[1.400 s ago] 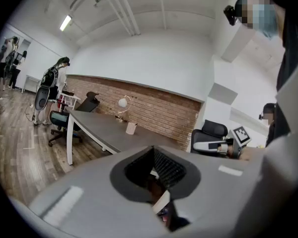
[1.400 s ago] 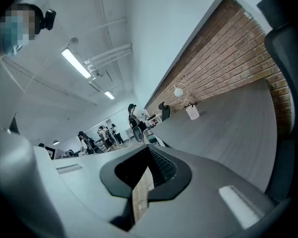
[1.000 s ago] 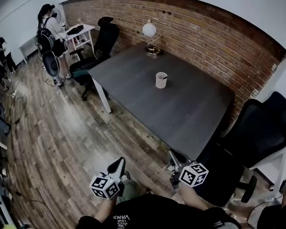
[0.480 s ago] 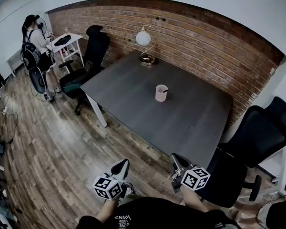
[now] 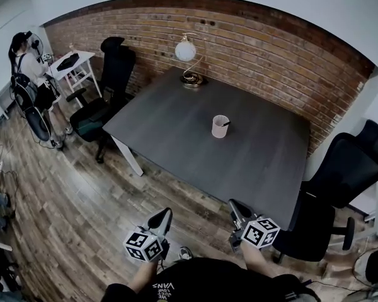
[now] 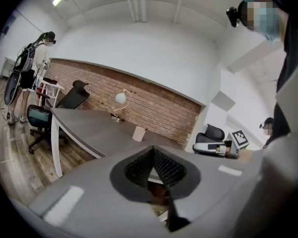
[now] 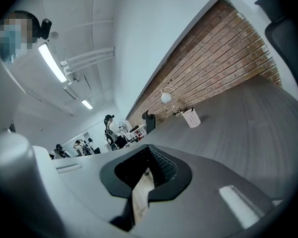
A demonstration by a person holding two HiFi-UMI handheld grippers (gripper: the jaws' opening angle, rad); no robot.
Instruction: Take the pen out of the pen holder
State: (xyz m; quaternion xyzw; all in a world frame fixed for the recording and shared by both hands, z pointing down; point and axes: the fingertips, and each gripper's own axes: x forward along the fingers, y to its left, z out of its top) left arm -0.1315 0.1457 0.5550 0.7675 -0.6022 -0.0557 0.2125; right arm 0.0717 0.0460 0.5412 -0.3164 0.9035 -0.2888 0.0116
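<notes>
A pale pink pen holder (image 5: 220, 126) stands upright near the middle of the dark grey table (image 5: 176, 128), with a dark pen (image 5: 225, 123) leaning out of its right side. My left gripper (image 5: 159, 219) and right gripper (image 5: 235, 209) hover over the wooden floor in front of the table's near edge, far short of the holder. Both are shut with nothing in them. The left gripper view shows the holder (image 6: 138, 133) small beyond the shut left gripper (image 6: 153, 150). In the right gripper view the holder (image 7: 191, 117) stands far beyond the right gripper (image 7: 150, 150).
A globe lamp (image 5: 185, 50) stands at the table's far edge by the brick wall. Black office chairs sit at the left (image 5: 104, 87) and right (image 5: 343, 172). A person (image 5: 26, 74) stands by a small white table (image 5: 69, 61) at far left.
The head view has swung, so the table and holder sit a little lower and further right in it. Both grippers stay low near the front, still shut.
</notes>
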